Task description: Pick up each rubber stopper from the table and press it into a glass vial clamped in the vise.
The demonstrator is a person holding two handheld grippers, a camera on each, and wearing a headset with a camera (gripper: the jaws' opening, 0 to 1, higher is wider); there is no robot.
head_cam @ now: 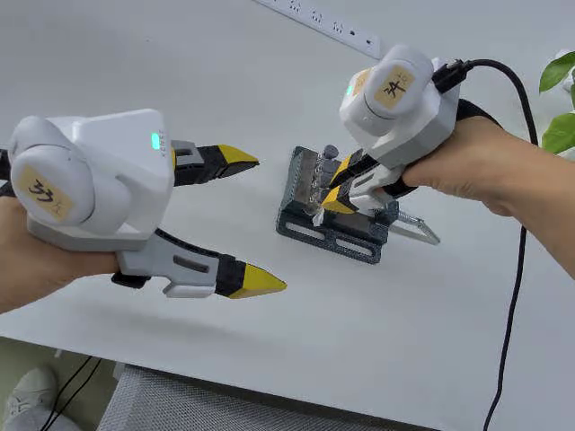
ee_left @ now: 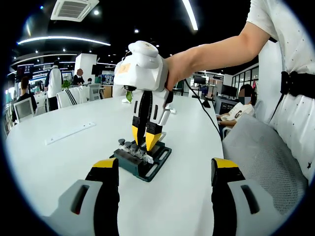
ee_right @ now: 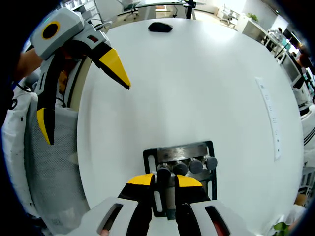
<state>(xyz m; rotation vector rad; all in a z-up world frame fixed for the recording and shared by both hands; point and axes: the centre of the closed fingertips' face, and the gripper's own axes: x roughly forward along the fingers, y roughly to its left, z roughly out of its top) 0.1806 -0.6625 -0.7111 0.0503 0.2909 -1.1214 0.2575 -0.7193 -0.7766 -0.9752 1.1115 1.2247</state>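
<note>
Head view: the left gripper (head_cam: 252, 220) fills the left of the frame, held in a hand, its jaws spread wide and holding nothing above the white tabletop (head_cam: 180, 359). In the upper right, a hand (head_cam: 476, 166) holds the right gripper (head_cam: 335, 196) pointing down onto the dark vise (head_cam: 332, 235) at centre. Its yellow tips sit close together over the clamped vials. A power strip (head_cam: 328, 20) lies along the top edge, a black cable (head_cam: 521, 269) runs down the right side, and green leaves (head_cam: 561, 99) show at the right edge.

Left gripper view: its own jaws rise from the bottom, wide apart and released. Beyond them, at centre, the right gripper (ee_left: 146, 138) comes straight down on the vise (ee_left: 147, 164). A row of vials (ee_left: 129, 146) capped with grey stoppers stands at its tips. The power strip (ee_left: 71, 132) lies at left, and seated people show in the background.

Right gripper view: its own jaws rise from the bottom, drawn in to a narrow gap. The end rubber stopper (ee_right: 164, 171) of a row of four sits right at the tips, in its vial in the vise (ee_right: 182, 151). Whether the jaws pinch it cannot be told. The left gripper (ee_right: 83, 96) is at upper left, jaws gaping. The power strip (ee_right: 269, 115) lies at right.
</note>
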